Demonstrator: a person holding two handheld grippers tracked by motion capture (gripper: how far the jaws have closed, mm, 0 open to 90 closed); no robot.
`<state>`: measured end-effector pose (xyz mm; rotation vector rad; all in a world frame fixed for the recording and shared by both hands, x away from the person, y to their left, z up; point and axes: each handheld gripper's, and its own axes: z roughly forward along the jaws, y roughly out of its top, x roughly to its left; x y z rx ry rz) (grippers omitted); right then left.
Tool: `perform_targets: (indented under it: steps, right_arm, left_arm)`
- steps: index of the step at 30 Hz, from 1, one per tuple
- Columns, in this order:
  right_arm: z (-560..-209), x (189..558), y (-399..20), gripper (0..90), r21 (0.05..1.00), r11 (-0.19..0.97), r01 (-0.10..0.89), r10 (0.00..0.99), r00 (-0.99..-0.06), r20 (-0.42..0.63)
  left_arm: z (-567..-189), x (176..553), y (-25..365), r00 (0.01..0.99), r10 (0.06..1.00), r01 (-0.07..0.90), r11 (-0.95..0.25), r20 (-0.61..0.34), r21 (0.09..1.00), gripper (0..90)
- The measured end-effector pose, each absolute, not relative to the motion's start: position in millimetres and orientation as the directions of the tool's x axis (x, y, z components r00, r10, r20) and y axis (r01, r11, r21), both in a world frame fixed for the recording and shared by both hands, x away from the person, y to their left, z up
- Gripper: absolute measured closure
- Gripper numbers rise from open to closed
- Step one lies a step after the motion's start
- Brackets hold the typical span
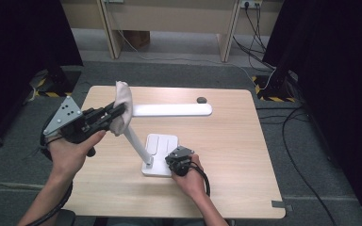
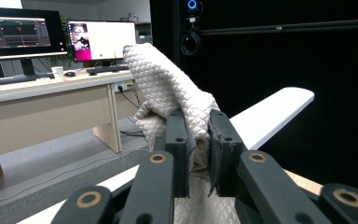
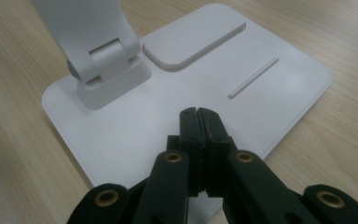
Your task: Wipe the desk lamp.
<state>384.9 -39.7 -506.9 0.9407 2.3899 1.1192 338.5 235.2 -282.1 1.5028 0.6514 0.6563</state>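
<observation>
A white desk lamp stands on the wooden table (image 1: 226, 141), its flat base (image 1: 160, 146) near the middle and its long head (image 1: 172, 109) level above. My left gripper (image 1: 118, 112) is shut on a cream quilted cloth (image 1: 123, 106), which rests against the left end of the lamp head. In the left gripper view the cloth (image 2: 168, 88) bulges up between the jaws of my left gripper (image 2: 198, 128), with the lamp head (image 2: 272, 114) behind it. My right gripper (image 1: 175, 162) is shut with nothing in it, its tips pressed down on the lamp base (image 3: 270, 88); the right gripper view shows my right gripper (image 3: 199, 113) near the arm's hinge (image 3: 107, 74).
A small dark round object (image 1: 201, 100) lies on the table beyond the lamp head. Desks with monitors (image 2: 23, 30) stand in the background of the left gripper view. Cables (image 1: 273, 66) run over the floor at the far right.
</observation>
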Motion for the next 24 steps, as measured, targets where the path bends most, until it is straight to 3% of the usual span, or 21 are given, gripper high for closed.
perform_targets:
  steps: [24]
  right_arm:
    - [-507.7, 382.9, -39.0, 90.0, 0.778, 0.468, 0.419, 0.694, -0.719, -0.03]
  left_arm:
    - [-279.8, 343.8, 214.8, 0.697, 0.717, -0.003, -0.047, 0.035, 0.999, 80.1]
